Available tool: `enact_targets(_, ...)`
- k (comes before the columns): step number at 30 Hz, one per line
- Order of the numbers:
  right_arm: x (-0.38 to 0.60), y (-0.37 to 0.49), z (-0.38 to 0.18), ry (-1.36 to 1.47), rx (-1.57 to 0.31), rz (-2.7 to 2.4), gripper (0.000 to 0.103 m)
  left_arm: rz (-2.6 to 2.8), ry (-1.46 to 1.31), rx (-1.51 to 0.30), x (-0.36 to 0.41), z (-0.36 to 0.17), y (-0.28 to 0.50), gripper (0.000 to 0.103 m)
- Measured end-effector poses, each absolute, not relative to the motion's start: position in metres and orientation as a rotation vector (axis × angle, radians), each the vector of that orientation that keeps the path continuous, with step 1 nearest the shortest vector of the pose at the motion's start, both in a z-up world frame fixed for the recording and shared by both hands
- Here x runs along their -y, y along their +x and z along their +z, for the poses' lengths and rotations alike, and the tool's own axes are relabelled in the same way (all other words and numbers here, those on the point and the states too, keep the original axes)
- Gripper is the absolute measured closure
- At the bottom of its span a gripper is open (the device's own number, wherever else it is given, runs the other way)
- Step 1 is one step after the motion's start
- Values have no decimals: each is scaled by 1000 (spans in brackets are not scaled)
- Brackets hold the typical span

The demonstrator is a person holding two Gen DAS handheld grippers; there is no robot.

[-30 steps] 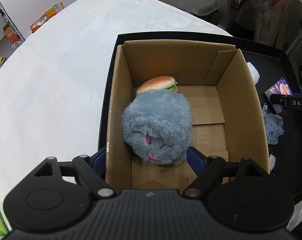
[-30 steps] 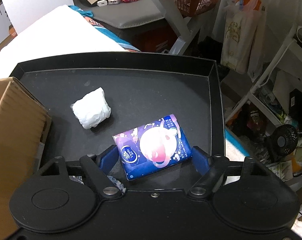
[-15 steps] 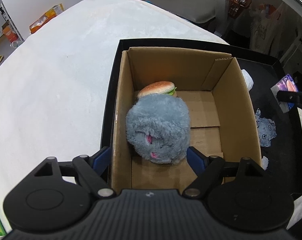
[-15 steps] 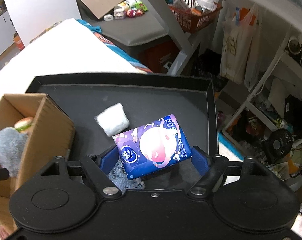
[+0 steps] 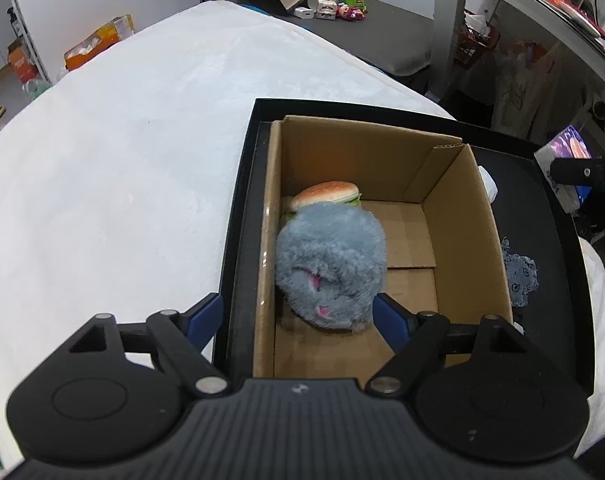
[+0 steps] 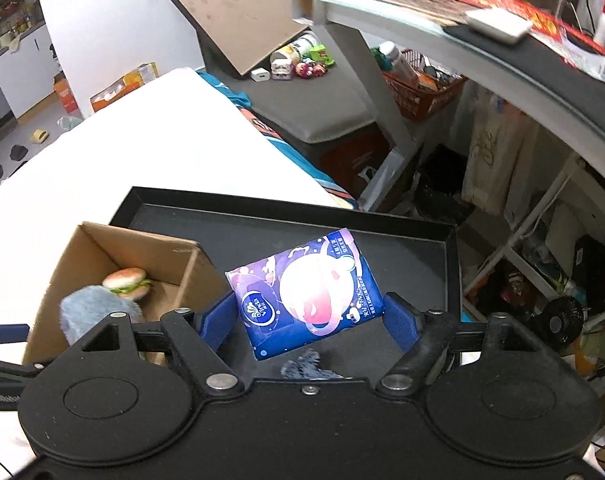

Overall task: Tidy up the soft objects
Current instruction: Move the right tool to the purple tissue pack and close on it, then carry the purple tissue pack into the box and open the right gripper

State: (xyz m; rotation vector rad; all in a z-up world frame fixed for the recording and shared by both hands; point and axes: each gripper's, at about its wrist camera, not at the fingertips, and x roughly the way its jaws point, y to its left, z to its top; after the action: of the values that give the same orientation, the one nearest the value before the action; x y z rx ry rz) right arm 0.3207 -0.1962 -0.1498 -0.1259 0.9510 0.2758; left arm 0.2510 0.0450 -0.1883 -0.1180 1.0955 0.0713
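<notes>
A grey plush ball [image 5: 330, 268] rests in the cardboard box [image 5: 462, 216], against a burger toy [image 5: 326, 196]. My left gripper [image 5: 298, 318] hangs open above the box; one finger is outside the box's left wall, the other beside the plush, and neither touches it. My right gripper [image 6: 308, 316] is shut on a purple tissue pack [image 6: 302, 292], held in the air over the black tray [image 6: 262, 216]. In the right wrist view the box [image 6: 198, 268] shows at lower left with the burger toy [image 6: 126, 280] and the plush [image 6: 90, 308] inside.
A blue-grey cloth [image 5: 520, 276] and a white wad [image 5: 488, 184] lie on the black tray [image 5: 542, 208] right of the box. The tray sits on a white cover [image 5: 122, 180]. A desk frame [image 6: 382, 92] and cluttered shelves stand beyond the tray's far and right sides.
My right gripper has risen with the tissue pack, lifting it off the tray, and the box has come into its view. My left gripper has drawn up and back from the plush.
</notes>
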Motion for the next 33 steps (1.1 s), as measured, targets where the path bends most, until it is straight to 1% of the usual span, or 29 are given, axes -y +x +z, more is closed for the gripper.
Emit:
enact_targets(2, 189, 318, -145, -129, -942, 286, 26, 72, -133, -1095, -49, -189, 249, 24)
enact_targets(6, 173, 312, -138, -140, -930, 305, 26, 71, -158, -1090, -56, -191, 245, 25)
enact_targets(10, 157, 308, -135, -157, -929, 323, 26, 69, -201, -1079, -65, -195, 240, 32)
enact_targets(12, 148, 305, -135, -173, -929, 336, 26, 62, -215, -1075, -69, -197, 238, 37)
enact_targets(14, 140, 303, -136, -185, -932, 347, 26, 55, -232, -1077, -72, -201, 237, 48)
enact_targets(15, 136, 302, -137, -191, -933, 351, 26, 51, -240, -1079, -73, -202, 237, 50)
enact_targets(17, 128, 301, -138, -199, -937, 356, 26, 45, -254, -1084, -76, -206, 237, 60)
enact_targets(20, 117, 299, -139, -212, -936, 368, 26, 45, -274, -1086, -81, -209, 236, 71)
enact_targets(23, 108, 299, -141, -224, -939, 377, 26, 45, -293, -1088, -87, -213, 237, 78)
enact_targets(27, 98, 299, -145, -238, -943, 381, 26, 39, -307, -1090, -92, -216, 237, 84)
enact_targets(28, 95, 299, -145, -239, -944, 382, 26, 33, -312, -1089, -92, -217, 237, 87)
enact_targets(33, 85, 300, -148, -253, -944, 384, 26, 20, -315, -1085, -91, -217, 237, 87)
